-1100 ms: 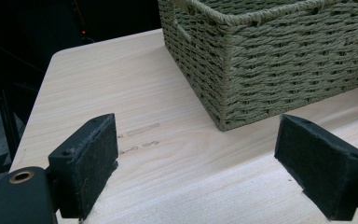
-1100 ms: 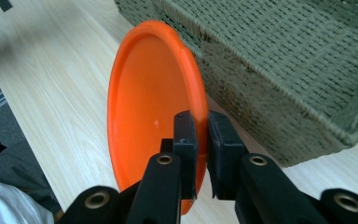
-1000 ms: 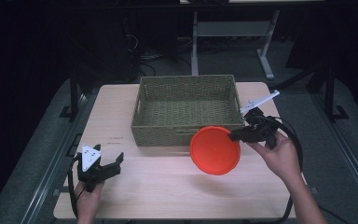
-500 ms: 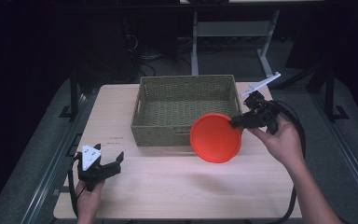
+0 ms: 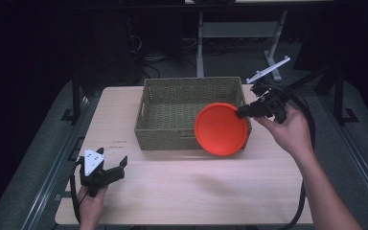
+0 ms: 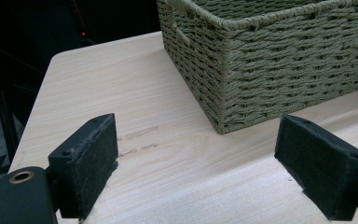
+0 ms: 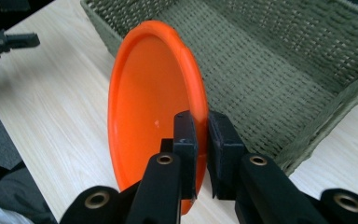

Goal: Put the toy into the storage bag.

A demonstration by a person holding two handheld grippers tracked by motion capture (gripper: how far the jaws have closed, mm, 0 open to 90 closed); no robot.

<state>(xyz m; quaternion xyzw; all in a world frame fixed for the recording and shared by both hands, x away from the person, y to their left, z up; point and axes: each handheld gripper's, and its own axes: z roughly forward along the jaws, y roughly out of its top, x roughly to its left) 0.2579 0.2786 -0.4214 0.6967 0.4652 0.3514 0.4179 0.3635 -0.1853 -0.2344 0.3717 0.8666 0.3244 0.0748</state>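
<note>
I'm resting my left gripper (image 5: 106,168) low at the table's near left corner, jaws spread wide, holding nothing; my left hand (image 5: 90,206) is gripping it from below; my right gripper (image 5: 246,111) is raised, arm reaching forward, jaws pinching the orange plate (image 5: 220,129) by its rim.

One orange plate (image 5: 220,129), one woven basket (image 5: 172,120) (olive green), one desk (image 5: 196,191), and two hand-held grippers: the left hand-held gripper (image 5: 112,170) and the right hand-held gripper (image 5: 243,113).
</note>
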